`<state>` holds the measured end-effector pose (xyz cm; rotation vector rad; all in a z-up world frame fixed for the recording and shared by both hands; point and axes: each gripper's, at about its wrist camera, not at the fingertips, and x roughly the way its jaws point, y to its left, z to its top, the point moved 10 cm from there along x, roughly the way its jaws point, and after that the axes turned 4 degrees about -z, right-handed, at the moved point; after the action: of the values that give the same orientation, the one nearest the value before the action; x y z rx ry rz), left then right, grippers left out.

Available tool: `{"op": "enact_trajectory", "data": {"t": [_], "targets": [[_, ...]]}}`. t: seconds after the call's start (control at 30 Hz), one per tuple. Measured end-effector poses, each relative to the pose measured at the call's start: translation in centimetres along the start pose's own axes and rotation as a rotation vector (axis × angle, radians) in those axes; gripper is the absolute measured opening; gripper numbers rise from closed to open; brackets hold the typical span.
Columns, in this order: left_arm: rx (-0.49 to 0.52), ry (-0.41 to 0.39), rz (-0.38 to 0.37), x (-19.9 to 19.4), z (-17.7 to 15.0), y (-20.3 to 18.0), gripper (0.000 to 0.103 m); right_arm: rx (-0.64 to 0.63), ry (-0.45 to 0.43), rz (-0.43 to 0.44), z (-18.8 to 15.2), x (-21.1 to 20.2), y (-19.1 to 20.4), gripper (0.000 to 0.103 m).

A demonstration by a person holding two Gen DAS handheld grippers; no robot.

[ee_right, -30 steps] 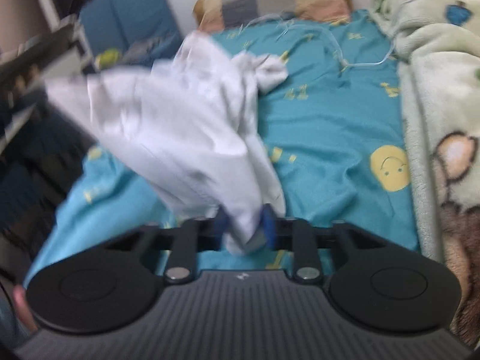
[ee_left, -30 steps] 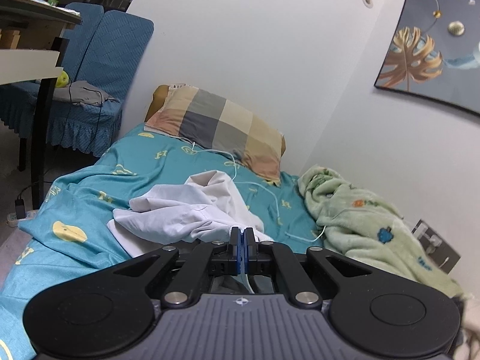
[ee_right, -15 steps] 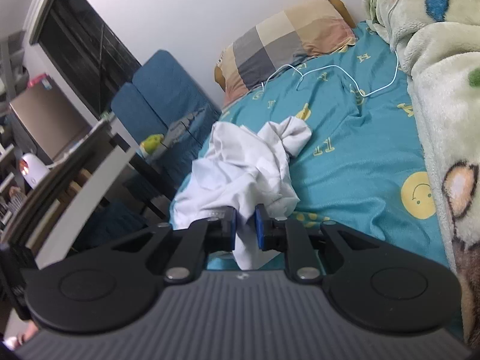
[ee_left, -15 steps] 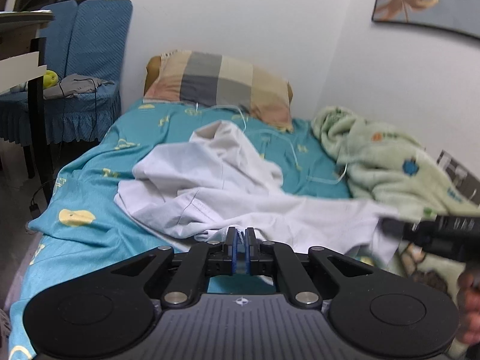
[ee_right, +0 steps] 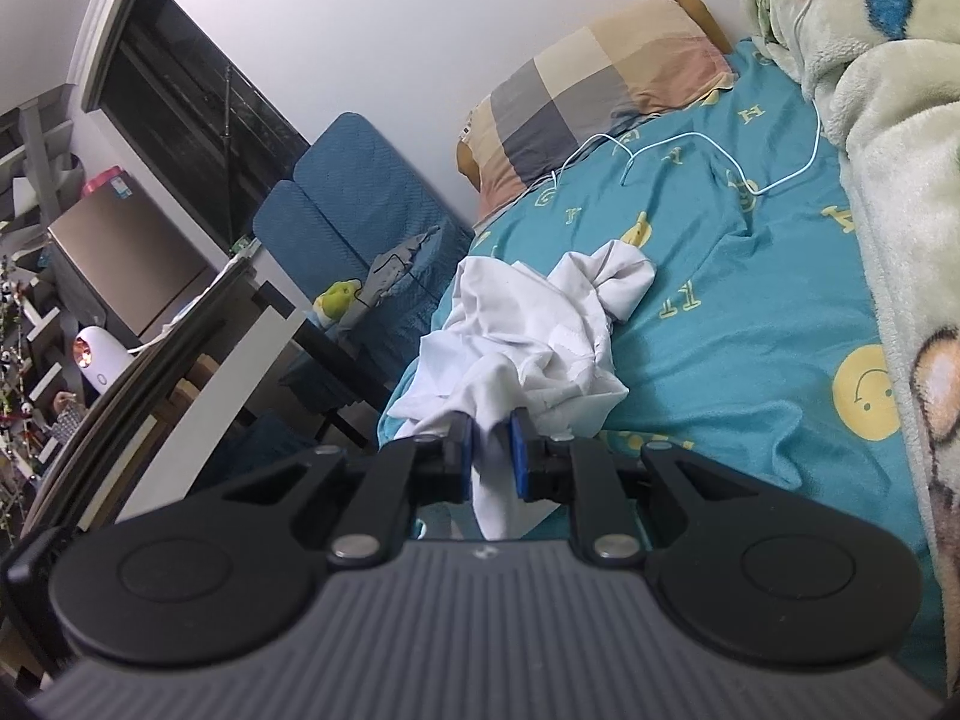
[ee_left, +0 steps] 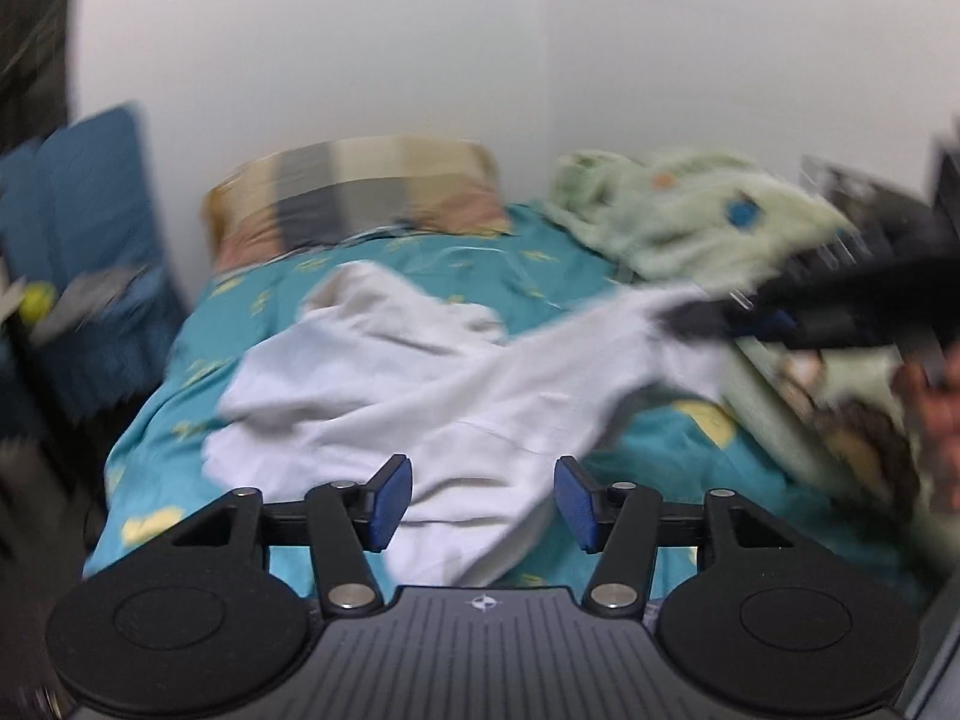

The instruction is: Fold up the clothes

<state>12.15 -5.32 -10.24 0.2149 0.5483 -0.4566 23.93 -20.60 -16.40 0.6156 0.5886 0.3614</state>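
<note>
Right wrist view: right tool [ee_right: 489, 450] pinching white garment [ee_right: 540, 348] edge, stretching it flat across teal bed [ee_right: 720, 312]; left tool [ee_left: 483, 501] spread wide, empty, poised above the near hem.

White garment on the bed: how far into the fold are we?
Early. Nothing is folded: the white garment lies crumpled on the teal bedsheet. The right gripper pinches one edge; the left gripper is open, holding nothing. Spreading flat and all folds remain.

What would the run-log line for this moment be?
left gripper: open, over white garment | right gripper: shut on garment | bed: garment crumpled
</note>
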Motion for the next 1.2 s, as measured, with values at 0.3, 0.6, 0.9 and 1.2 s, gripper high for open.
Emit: {"op": "enact_trajectory", "data": {"t": [0.3,0.6,0.9,1.2], "targets": [[-0.01,0.055,0.036,5.1,-1.1,-0.1,0.036,0.022,0.016,-0.008,-0.6,0.3,-0.7,0.016],[-0.15,-0.123,-0.042,2.6,1.9,1.2,0.001,0.044,-0.007,-0.083,-0.7,0.5,-2.4,0.018],[-0.238,-0.352,-0.127,-3.2,6.1,0.9,0.001,-0.267,-0.097,-0.134,-1.1,-0.5,1.9,0.065],[-0.276,-0.366,-0.102,-4.0,6.0,1.5,0.001,-0.563,-0.021,-0.197,-5.2,4.0,5.9,0.063]]}}
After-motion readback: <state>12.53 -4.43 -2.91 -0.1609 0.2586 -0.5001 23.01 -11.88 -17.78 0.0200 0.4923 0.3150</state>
